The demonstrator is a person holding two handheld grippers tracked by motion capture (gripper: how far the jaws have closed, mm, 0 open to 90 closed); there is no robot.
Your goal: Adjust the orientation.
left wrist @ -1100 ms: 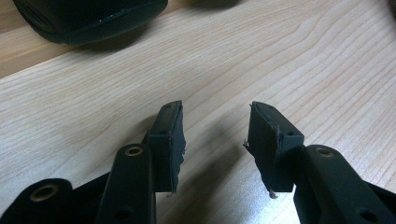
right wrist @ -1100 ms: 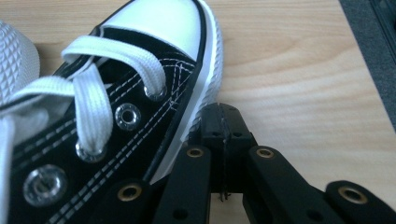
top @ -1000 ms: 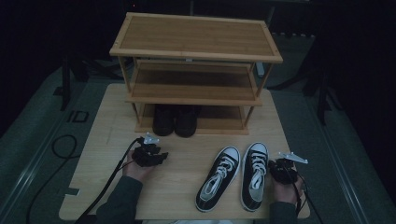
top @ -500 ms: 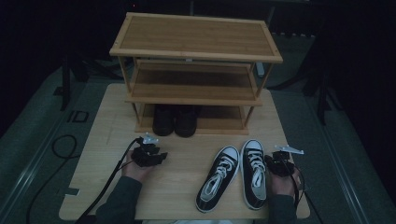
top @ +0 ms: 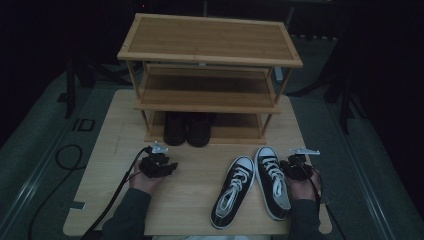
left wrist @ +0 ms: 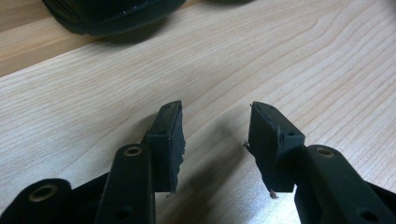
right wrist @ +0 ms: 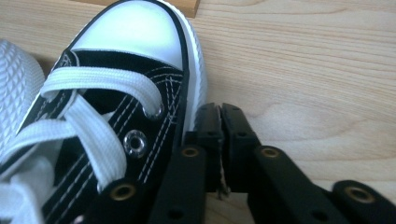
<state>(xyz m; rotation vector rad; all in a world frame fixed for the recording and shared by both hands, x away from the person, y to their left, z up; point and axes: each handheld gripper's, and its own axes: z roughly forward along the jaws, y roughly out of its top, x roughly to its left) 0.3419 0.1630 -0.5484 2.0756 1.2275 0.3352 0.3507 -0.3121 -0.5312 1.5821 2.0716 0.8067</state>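
Observation:
A pair of black sneakers with white laces and toe caps lies on the wooden board: the right sneaker points at the rack and the left sneaker is angled beside it. My right gripper rests on the board against the right sneaker's outer side near the toe. The right gripper has just been opening by a hair, but its pads stand practically together with nothing between them. My left gripper lies low on the bare board, and its jaws are apart and empty.
A three-tier wooden shoe rack stands at the back of the board. A dark pair of shoes sits on its bottom level; one dark toe lies just ahead of the left gripper. Cables trail off to the left.
My right hand has slid forward along the right sneaker's outer side toward its toe. The left hand has stayed still.

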